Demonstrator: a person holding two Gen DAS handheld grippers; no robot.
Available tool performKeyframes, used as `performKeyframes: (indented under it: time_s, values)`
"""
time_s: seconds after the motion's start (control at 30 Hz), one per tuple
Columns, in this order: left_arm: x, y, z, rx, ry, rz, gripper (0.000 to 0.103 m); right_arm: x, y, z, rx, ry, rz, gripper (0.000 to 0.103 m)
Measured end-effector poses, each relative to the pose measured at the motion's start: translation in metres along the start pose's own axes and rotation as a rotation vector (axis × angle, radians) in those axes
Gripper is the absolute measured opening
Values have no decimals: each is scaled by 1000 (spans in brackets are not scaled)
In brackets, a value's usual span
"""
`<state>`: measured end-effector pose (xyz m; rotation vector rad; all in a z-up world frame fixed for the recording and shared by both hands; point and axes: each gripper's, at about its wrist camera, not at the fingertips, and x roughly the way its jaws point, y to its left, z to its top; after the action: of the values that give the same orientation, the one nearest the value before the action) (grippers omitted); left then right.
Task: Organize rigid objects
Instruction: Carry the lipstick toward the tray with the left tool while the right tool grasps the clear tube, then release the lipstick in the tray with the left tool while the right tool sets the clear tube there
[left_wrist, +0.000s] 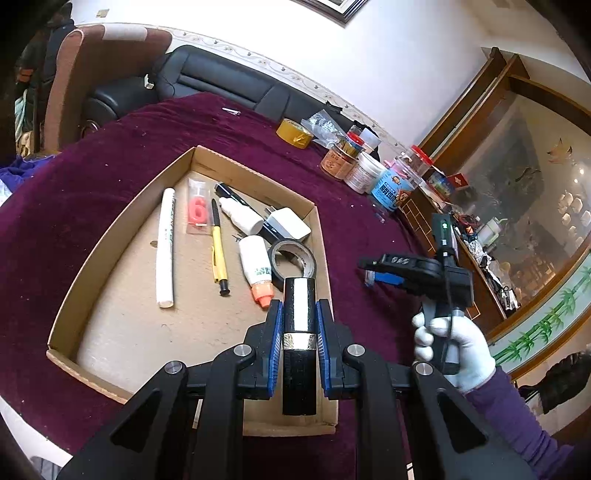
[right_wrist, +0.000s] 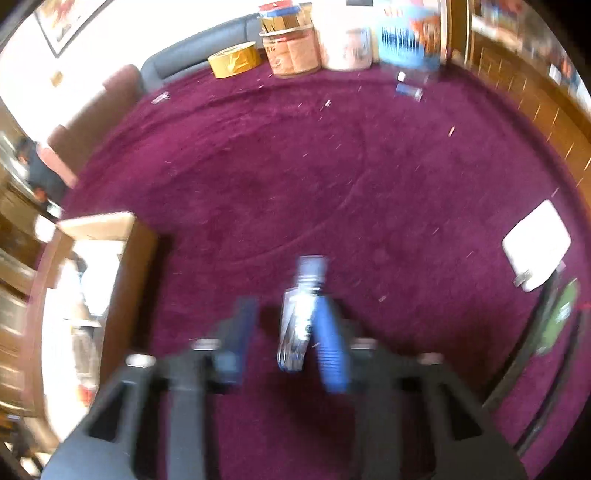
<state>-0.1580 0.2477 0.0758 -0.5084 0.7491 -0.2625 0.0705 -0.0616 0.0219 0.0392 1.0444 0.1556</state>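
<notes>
Left wrist view: the left tongs (left_wrist: 300, 306) pinch a black tube (left_wrist: 299, 295) with a silver band. Both blue pads press on its sides, and it stands upright over the near right corner of the cardboard box (left_wrist: 255, 173).

To place it well, I would carry it a little left and far, into the bare floor of the box near the pens. I would lower it until its base is close to the cardboard, lay it flat so that it cannot topple or roll against the black tape, and only then spread the pads.

The right tongs (right_wrist: 286, 306), held by a gloved hand (left_wrist: 454, 347), hang over the purple cloth (right_wrist: 332, 184) to the right of the box. Their own view is smeared. The pads look spread there, the right one against a small clear-and-blue thing (right_wrist: 301, 314) and the left one standing off it. That grip needs both pads seated before any lift.

Counted in the box:
- one white marker (left_wrist: 165, 251)
- one yellow pen (left_wrist: 218, 247)
- one black pen (left_wrist: 231, 194)
- one packet with a red figure (left_wrist: 197, 210)
- two small white bottles (left_wrist: 256, 264)
- one white plug (left_wrist: 290, 223)
- one roll of black tape (left_wrist: 291, 258)

On the far cloth are one roll of yellow tape (left_wrist: 294, 133) and a cluster of jars (left_wrist: 364, 171), about five, though they overlap too much to be sure.
</notes>
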Motion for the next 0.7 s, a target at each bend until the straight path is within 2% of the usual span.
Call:
performKeyframes:
  time_s: [0.07, 0.3, 0.5, 0.7]
  values:
    - [-1, 2, 0, -1, 0, 14, 14, -1, 0, -2, -25, -15, -5, 12]
    - [7, 25, 7, -24, 27, 123, 14, -24, -9, -12, 23, -31, 151, 12]
    - [32, 36, 30, 4, 82, 222, 14, -53, 21, -23, -31, -45, 287, 13]
    - [67, 47, 48, 31, 169, 301, 14, -66, 62, -41, -106, 10, 437, 13]
